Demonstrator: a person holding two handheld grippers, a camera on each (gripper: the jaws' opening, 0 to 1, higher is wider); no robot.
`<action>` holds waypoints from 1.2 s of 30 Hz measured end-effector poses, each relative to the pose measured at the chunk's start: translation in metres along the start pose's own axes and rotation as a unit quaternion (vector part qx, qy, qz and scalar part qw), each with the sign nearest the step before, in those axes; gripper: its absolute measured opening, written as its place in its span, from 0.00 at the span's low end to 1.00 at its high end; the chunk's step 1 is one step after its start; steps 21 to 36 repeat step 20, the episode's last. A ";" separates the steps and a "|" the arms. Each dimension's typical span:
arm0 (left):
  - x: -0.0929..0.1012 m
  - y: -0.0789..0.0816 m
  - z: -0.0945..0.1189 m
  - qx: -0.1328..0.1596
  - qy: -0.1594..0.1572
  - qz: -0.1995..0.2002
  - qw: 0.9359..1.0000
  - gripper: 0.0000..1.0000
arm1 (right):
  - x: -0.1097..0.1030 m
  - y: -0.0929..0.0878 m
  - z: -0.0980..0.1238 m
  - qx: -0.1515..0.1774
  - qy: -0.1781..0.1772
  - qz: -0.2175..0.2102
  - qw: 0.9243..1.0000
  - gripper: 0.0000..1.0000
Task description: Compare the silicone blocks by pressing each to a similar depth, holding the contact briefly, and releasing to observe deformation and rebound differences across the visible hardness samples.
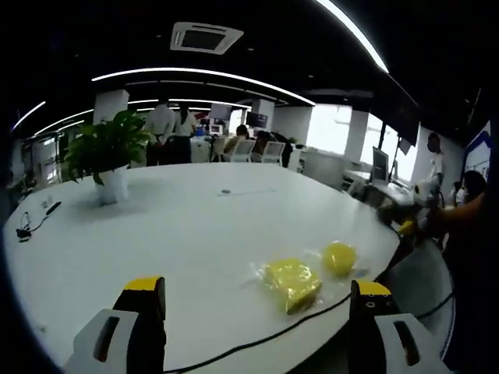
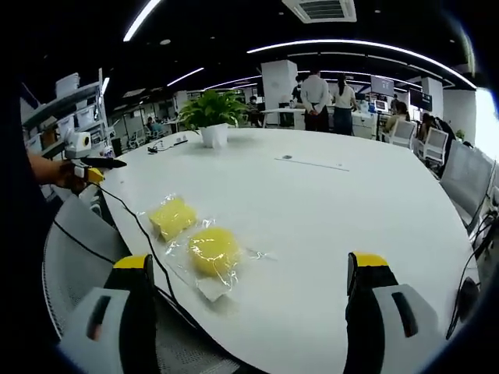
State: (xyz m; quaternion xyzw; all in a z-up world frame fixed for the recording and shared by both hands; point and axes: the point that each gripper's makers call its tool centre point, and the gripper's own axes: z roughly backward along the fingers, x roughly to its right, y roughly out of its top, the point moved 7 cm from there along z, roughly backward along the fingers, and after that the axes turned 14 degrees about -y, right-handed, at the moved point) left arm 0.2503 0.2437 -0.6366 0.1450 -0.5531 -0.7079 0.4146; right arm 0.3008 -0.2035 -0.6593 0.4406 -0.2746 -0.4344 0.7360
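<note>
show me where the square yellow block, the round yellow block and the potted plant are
square yellow block (image 2: 173,216), right gripper view, middle of its top face
round yellow block (image 2: 214,251), right gripper view, centre of its dome
potted plant (image 1: 107,144), left gripper view, on the leaves

Left gripper view looks from the near edge of the white table (image 1: 179,234) across it toward the office, blocks at lower right. Right gripper view faces likewise from further right (blocks lower left). Both share the potted plant (image 1: 109,152) and two yellow blocks (image 2: 195,234).
</note>
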 end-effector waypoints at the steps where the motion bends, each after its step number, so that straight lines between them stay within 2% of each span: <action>1: 0.000 -0.001 0.000 0.000 0.001 0.001 1.000 1.00 | 0.000 -0.001 -0.001 -0.003 0.002 0.000 1.000 0.97; 12: -0.002 -0.007 -0.003 0.000 0.004 0.017 1.000 1.00 | 0.002 -0.004 0.001 -0.011 0.007 -0.014 1.000 0.97; 14: -0.004 -0.010 -0.004 -0.009 0.006 0.023 1.000 1.00 | 0.002 -0.004 0.004 -0.009 0.007 -0.013 1.000 0.97; 36: -0.004 -0.010 -0.006 -0.013 0.000 0.015 1.000 1.00 | 0.004 -0.006 0.006 -0.009 0.004 -0.019 1.000 0.97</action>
